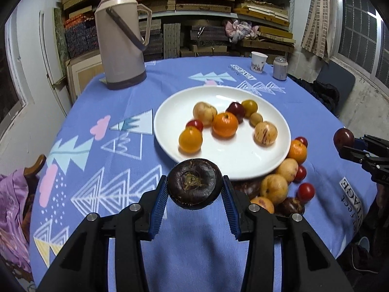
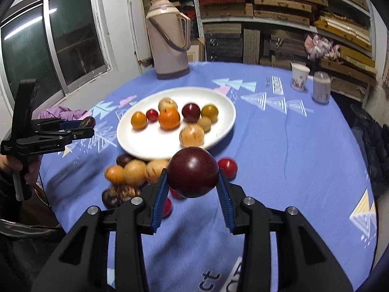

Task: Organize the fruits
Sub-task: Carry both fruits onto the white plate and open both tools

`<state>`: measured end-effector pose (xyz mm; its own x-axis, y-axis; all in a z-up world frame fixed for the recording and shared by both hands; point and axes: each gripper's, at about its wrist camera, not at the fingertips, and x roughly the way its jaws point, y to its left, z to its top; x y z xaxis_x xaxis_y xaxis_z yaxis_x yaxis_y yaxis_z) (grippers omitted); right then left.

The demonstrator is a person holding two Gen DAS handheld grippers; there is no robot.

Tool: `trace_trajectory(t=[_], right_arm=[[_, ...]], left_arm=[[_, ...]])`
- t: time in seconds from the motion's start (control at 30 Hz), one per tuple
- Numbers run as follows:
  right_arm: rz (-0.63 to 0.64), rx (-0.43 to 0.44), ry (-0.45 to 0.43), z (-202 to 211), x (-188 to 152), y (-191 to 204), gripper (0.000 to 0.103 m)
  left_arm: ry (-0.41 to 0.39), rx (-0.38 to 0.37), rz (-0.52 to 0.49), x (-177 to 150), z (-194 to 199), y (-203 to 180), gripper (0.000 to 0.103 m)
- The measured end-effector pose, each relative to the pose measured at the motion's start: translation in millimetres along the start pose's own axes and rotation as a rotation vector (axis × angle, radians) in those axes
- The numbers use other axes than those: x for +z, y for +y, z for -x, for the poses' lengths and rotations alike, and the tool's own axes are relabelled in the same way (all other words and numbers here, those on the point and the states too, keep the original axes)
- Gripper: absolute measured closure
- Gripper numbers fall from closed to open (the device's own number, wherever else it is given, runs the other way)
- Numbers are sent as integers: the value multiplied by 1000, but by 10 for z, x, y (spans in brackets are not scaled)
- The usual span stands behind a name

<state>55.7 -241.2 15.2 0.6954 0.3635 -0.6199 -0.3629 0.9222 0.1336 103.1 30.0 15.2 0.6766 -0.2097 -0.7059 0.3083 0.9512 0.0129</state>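
Observation:
My left gripper [image 1: 194, 185] is shut on a dark purple mangosteen [image 1: 194, 182], held above the blue tablecloth in front of the white plate [image 1: 170, 112]. The plate carries several fruits, among them an orange [image 1: 225, 124]. A dark red plum [image 2: 193, 172] sits clamped in my right gripper [image 2: 193, 178], lifted over the loose fruit. In the left wrist view the right gripper [image 1: 346, 143] shows at the right edge with the plum [image 1: 343, 138]. From the right wrist camera, the left gripper [image 2: 88, 127] appears at far left with the mangosteen [image 2: 88, 121].
Loose fruits [image 1: 274, 187] lie on the cloth by the plate's near rim. A tall beige thermos [image 1: 121, 39] stands at the table's far left. A paper cup [image 1: 258, 61] and a small jar [image 1: 280, 68] stand at the far right. A person's hand [image 2: 31, 170] holds the left gripper.

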Motion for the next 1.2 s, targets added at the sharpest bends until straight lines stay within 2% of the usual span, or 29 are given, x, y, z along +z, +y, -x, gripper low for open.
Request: trace_trajectory(t=[0.17, 0.43, 0.53, 0.93, 1.1, 1.2], right_arm=[[29, 21, -40, -54, 261, 69, 64], [62, 77, -28, -466, 639, 213, 64], [60, 86, -15, -681, 800, 209, 64], [64, 48, 97, -1723, 1394, 87, 64], [54, 40, 152, -2108, 1450, 59, 64], [57, 44, 168, -2234, 1436, 63, 64]], left_arm=[[-20, 0, -10, 209, -59, -16, 59], [-15, -28, -2, 532, -348, -23, 59], [-1, -6, -6, 629, -514, -13, 59], [105, 26, 122, 1016, -1330, 340, 59], [138, 37, 149, 1012, -1529, 442, 59], [150, 13, 153, 1009, -1600, 462, 59]])
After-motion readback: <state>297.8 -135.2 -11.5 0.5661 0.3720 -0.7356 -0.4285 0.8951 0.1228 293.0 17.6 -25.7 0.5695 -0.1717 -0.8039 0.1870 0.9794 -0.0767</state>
